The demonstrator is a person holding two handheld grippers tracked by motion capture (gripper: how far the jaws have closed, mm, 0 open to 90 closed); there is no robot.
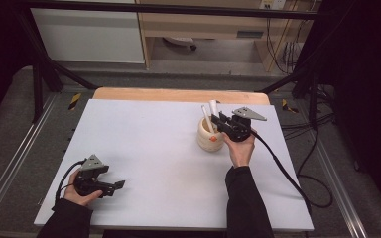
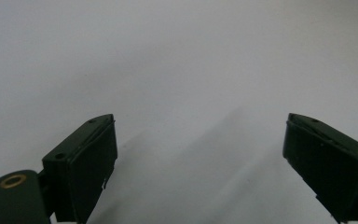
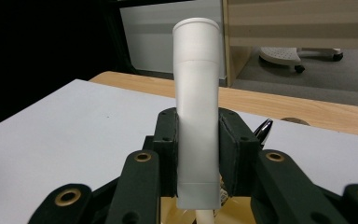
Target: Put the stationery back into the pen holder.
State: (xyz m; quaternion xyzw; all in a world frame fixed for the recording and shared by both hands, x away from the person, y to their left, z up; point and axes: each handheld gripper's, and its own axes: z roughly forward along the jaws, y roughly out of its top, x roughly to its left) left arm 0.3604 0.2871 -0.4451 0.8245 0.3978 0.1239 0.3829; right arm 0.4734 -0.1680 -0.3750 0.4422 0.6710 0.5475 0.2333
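- Pale grey sheet covers the table (image 1: 144,148); a bare wood strip shows along its far edge, with dark floor, black frame bars and a wooden cabinet beyond.
- White plastic tube (image 3: 196,107) stands nearly upright, long axis vertical, rimmed end up, over the cream round holder (image 1: 209,139) right of centre.
- Right gripper (image 3: 198,156) is clamped on the tube's lower part.
- Left gripper (image 2: 200,163) rests at the near left, jaws wide apart over bare sheet.
- Tube's bottom end is cut off; the holder's contents are hard to make out.
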